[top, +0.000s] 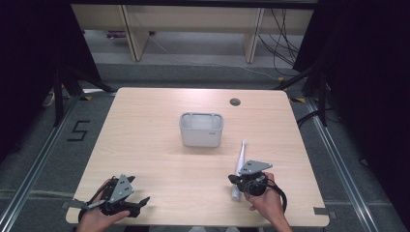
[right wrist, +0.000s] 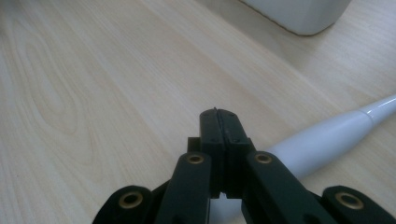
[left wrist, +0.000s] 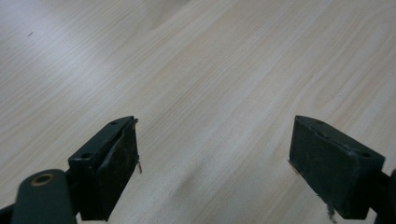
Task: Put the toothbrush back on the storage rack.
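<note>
A white electric toothbrush (top: pixel 240 159) lies on the wooden table (top: pixel 145 130), its thin head pointing toward a white rectangular holder (top: pixel 201 129) in the middle. My right gripper (top: pixel 233 179) sits over the brush's thick handle end at the front right. In the right gripper view the jaws (right wrist: pixel 219 116) are pressed flat together with nothing between them, and the toothbrush handle (right wrist: pixel 327 140) runs off to their right, beside them. My left gripper (top: pixel 140 203) rests at the front left corner, held in a hand. Its jaws (left wrist: pixel 215 158) stand wide apart over bare wood.
A round cable hole (top: pixel 235 102) sits near the table's far edge. The holder's corner (right wrist: pixel 299 14) shows ahead of the right jaws. Grey floor, cables and cabinet legs lie beyond the table, with dark curtains on both sides.
</note>
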